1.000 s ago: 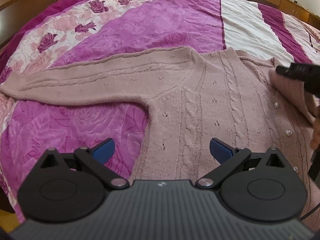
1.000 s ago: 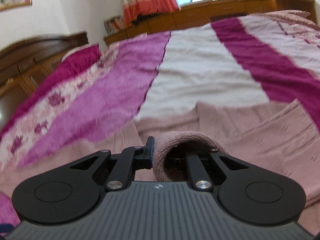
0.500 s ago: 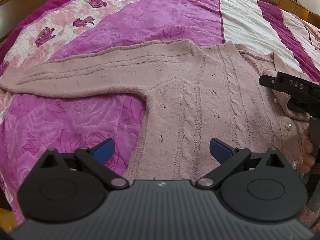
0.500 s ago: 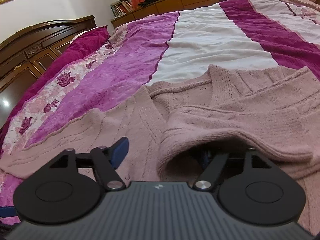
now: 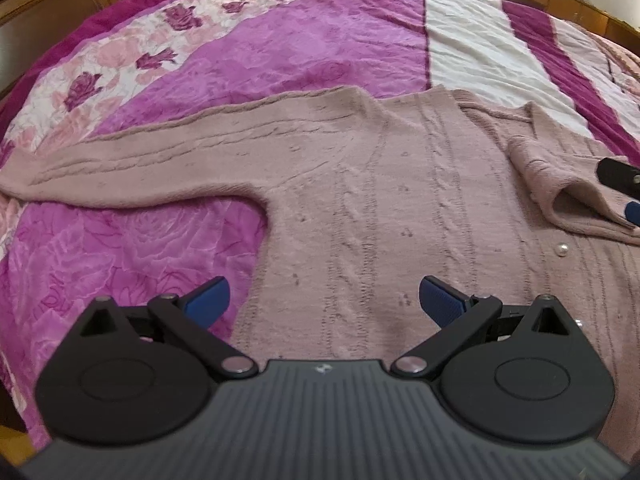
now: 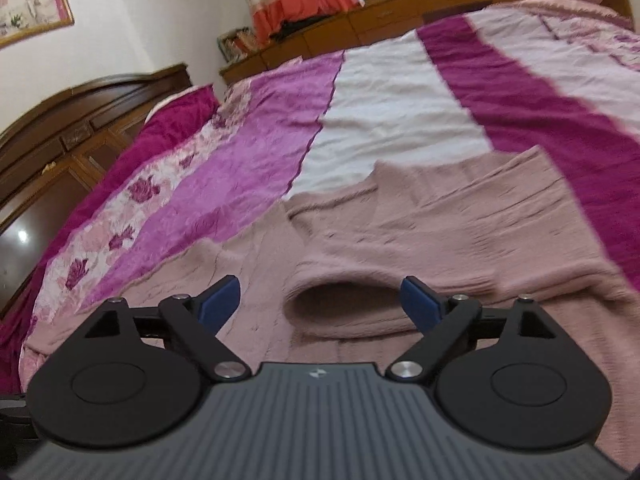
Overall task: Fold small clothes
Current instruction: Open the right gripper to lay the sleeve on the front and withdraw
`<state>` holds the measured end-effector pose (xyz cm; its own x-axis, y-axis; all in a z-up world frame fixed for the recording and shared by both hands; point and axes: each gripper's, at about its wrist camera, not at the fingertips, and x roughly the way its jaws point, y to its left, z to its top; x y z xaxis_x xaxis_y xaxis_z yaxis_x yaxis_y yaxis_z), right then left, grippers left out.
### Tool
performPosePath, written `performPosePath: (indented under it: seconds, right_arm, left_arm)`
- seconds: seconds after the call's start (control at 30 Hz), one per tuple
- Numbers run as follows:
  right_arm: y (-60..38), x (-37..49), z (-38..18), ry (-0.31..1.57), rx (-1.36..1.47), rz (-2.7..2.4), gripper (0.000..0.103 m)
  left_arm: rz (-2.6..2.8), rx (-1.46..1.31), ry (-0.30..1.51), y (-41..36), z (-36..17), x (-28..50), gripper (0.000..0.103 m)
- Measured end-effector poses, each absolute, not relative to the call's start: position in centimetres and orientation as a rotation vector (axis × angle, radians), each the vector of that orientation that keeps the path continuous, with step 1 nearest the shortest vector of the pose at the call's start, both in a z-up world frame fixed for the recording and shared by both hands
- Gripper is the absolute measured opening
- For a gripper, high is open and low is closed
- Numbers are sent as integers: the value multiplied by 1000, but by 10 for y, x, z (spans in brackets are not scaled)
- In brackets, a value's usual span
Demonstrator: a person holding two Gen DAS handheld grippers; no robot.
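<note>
Cardigan (image 5: 400,184) partly folded on bed (image 5: 320,40)
One sleeve (image 6: 440,248) is laid across; other sleeve (image 5: 160,164) is left outstretched. Left gripper (image 5: 324,300) and right gripper (image 6: 320,300) are held wide open, empty.

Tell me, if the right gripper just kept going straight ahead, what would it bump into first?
Most likely the open cuff of the folded-over sleeve, lying straight ahead of the open right gripper on the pink cardigan. Depth is hard to judge in this view.
</note>
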<state>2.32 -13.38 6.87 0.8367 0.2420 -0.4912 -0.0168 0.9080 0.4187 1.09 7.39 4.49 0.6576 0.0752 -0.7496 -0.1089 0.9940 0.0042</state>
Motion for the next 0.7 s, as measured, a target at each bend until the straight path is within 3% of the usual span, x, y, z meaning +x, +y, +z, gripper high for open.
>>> performPosePath:
  seconds: [0.7]
  right_arm:
    - [-220, -16, 62, 563, 308, -87, 96]
  left_arm:
    - [11, 13, 864, 27, 47, 19, 103]
